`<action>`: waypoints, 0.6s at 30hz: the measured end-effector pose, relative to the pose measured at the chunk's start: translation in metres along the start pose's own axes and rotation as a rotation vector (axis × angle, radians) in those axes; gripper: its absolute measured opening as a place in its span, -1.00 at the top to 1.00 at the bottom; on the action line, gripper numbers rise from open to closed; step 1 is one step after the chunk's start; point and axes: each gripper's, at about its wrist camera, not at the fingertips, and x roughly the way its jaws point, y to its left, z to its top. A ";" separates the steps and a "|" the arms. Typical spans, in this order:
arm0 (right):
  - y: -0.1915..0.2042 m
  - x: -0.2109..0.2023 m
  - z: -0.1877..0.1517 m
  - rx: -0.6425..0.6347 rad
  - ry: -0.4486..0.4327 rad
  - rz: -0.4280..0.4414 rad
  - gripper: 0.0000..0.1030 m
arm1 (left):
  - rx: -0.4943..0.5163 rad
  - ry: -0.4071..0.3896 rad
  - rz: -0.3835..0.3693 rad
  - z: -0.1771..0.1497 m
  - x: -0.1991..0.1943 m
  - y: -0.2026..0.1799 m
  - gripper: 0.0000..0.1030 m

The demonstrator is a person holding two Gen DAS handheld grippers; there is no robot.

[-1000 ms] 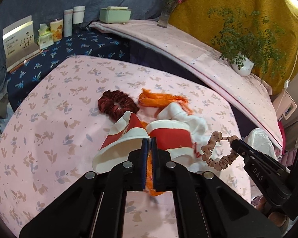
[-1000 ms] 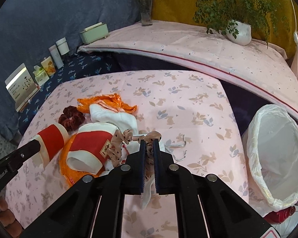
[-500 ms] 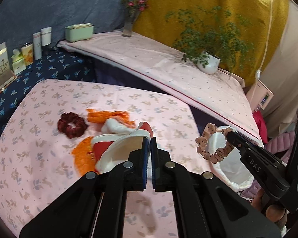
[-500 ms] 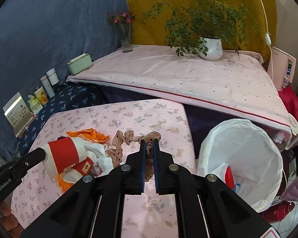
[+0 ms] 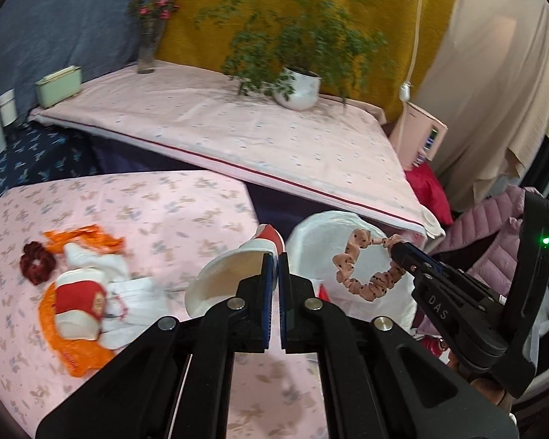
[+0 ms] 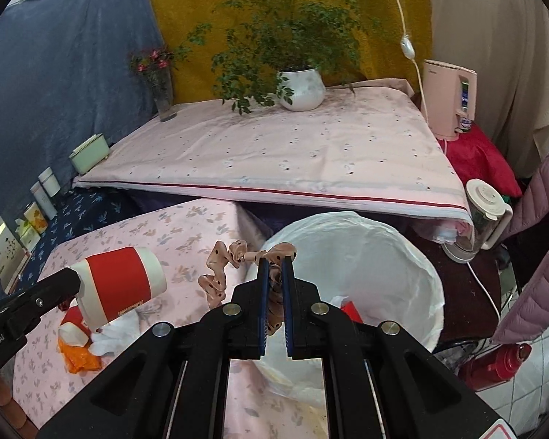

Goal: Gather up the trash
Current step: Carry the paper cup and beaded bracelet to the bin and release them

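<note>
Left wrist view
Left claw (image 5: pixel 273 256): clamped tight on the rim of a paper cup (image 5: pixel 230 274), red band, white inside, mouth facing the camera.
Cup's place: at the near edge of the trash bin (image 5: pixel 347 256), just left of its white liner.
Right claw (image 5: pixel 397 247): in from the right, pinching a scrunchie (image 5: pixel 362 274), pale pink with dark dots, hanging as a loop over the bin's opening.
Left behind: a second red-and-white cup (image 5: pixel 78 300), orange wrapper (image 5: pixel 73 351), white tissue (image 5: pixel 128 292) and a dark red scrunchie (image 5: pixel 36 261) on the floral surface (image 5: pixel 157 212), well left of the bin.

Right wrist view
Right claw (image 6: pixel 275 267): narrow, closed on the dotted scrunchie (image 6: pixel 216 274), whose ruffles spill left of the bin's rim (image 6: pixel 347 219).
Left claw (image 6: pixel 75 281): grips the red-banded cup (image 6: pixel 119 281), tilted on its side, left of the bin.
Bin: white bag, something red (image 6: pixel 349 309) lying inside.
</note>
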 end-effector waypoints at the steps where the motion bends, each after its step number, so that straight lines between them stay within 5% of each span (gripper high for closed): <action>1: -0.009 -0.001 -0.001 0.008 0.001 -0.009 0.87 | 0.007 0.006 -0.011 0.001 0.005 -0.008 0.95; 18: -0.089 0.012 -0.009 0.102 0.035 -0.097 0.87 | 0.087 0.116 -0.156 0.002 0.073 -0.085 0.82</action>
